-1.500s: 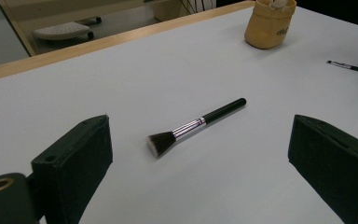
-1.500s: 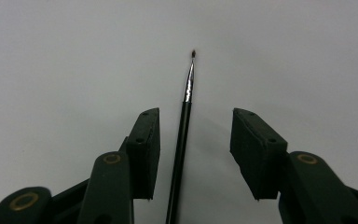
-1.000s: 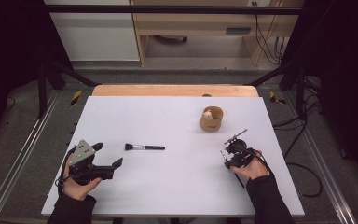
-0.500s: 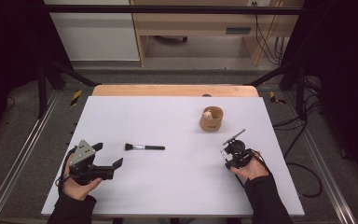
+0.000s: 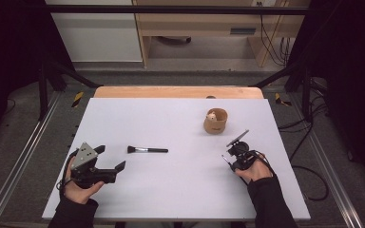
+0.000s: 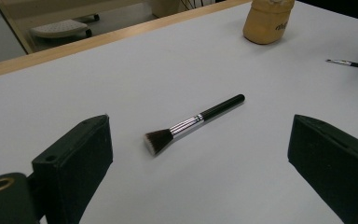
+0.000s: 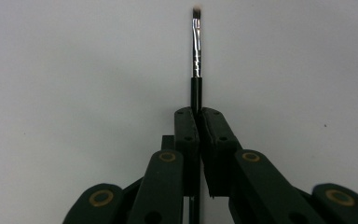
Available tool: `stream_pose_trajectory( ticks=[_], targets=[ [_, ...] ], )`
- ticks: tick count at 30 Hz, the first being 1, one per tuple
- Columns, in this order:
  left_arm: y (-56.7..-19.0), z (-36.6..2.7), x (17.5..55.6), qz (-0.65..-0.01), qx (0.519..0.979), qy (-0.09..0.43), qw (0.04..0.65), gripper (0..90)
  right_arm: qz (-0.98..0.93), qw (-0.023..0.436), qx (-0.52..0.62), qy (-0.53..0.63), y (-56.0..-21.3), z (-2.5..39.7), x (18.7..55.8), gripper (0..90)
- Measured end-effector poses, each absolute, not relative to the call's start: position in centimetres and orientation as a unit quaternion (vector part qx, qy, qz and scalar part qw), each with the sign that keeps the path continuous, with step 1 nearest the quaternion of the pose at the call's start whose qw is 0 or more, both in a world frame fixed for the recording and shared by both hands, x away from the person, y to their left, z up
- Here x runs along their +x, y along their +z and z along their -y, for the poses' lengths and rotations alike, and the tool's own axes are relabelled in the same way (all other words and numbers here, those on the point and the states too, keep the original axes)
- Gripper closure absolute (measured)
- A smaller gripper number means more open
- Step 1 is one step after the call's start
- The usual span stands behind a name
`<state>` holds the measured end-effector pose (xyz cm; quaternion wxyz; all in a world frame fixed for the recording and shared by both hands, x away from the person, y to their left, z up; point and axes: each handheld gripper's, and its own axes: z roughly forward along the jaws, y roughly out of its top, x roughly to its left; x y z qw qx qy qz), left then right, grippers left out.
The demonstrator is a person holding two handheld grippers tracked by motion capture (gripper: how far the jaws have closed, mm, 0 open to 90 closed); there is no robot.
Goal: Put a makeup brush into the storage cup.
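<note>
**On the bench: one brush held, one waiting**

At the near edge of the bench (image 5: 180, 199), both hands rested low with their tools. The left gripper (image 5: 110, 159) sat with its jaws spread wide and empty, pointed toward the flat-topped powder brush (image 6: 193, 123) that lay on its side just ahead of them, bristles nearer the gripper and black handle trailing away. The right gripper (image 5: 228, 160) had its jaws clenched on the handle of a thin liner brush (image 7: 196, 51), whose silver ferrule and small dark tip stuck out straight past the jaws, close above the white surface.

Farther back on the right stood a tan wooden cup (image 5: 216, 120) with something pale inside; what it was could not be told. It was near the right gripper and well apart from the powder brush.

The work seemed to be gathering brushes into that cup. To do it well, the right hand probably needed to lift the thin brush clear, tip it upright above the cup's mouth and loosen only once the end was inside the rim, since the cup looked light enough to topple if nudged. The left jaws would best close across the powder brush's handle at mid-length, square to it, so it would not roll away.
</note>
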<state>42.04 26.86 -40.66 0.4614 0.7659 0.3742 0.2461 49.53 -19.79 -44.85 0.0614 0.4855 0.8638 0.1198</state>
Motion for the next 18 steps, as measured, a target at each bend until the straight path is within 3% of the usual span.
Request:
stream_pose_trajectory(
  ticks=[18],
  targets=[
    [-40.64,-26.87,42.02,-0.374,0.765,0.246,0.462,5.8,-0.862,0.077,0.484,0.13,-44.62,19.59,48.96,85.7]
  ],
)
